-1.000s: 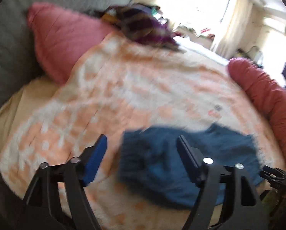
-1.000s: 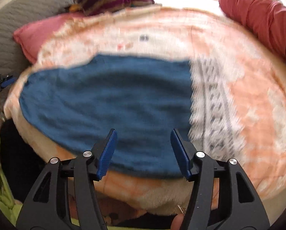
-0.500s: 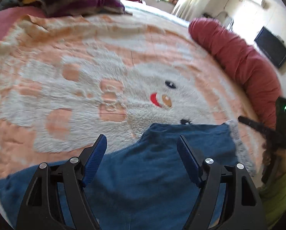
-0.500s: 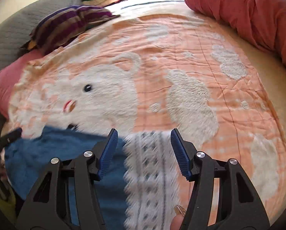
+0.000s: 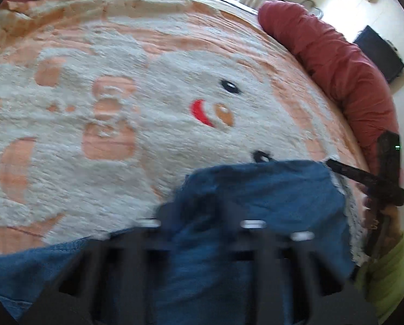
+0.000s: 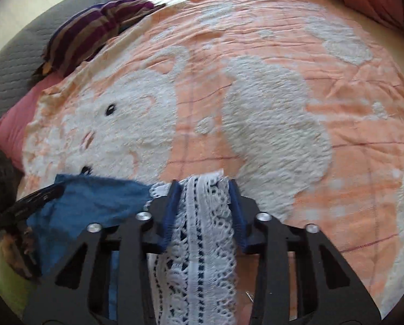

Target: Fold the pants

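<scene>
Two closing claws, left claw (image 5: 202,208) and right claw (image 6: 204,208), pinch one pants (image 6: 93,203).

Sunlit room, bed (image 5: 147,140), red bolster (image 5: 337,70)

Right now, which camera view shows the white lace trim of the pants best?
The right wrist view: the lace trim runs sharp between the closing right claw's fingers. The left wrist view shows only a blurred sliver at the blue pants' edge.
</scene>
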The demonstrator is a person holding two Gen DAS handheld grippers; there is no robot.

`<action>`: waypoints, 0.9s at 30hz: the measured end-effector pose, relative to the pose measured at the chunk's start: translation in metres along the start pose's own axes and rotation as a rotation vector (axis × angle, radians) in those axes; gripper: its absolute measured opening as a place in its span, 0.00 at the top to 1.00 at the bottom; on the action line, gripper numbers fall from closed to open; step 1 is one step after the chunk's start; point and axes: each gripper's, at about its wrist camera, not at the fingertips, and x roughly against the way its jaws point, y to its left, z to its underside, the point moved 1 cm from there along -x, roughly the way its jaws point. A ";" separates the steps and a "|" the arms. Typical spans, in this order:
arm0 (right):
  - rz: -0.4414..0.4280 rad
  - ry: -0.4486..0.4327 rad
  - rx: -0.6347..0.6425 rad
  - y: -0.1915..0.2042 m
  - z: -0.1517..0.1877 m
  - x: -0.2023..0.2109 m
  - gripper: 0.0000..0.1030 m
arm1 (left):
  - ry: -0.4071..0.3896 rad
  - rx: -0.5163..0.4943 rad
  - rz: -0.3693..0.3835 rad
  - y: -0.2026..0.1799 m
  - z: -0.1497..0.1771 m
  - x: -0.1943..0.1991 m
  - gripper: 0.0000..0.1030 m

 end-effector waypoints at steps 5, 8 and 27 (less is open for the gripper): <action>-0.034 -0.076 0.030 0.004 0.003 0.017 0.88 | -0.067 -0.030 -0.014 -0.008 -0.003 0.019 0.90; -0.023 -0.146 0.062 0.011 -0.006 0.030 0.88 | -0.113 -0.078 -0.058 -0.019 -0.012 0.028 0.90; 0.158 -0.181 0.018 -0.005 -0.011 0.022 0.65 | -0.113 -0.001 -0.147 0.004 -0.002 0.009 0.59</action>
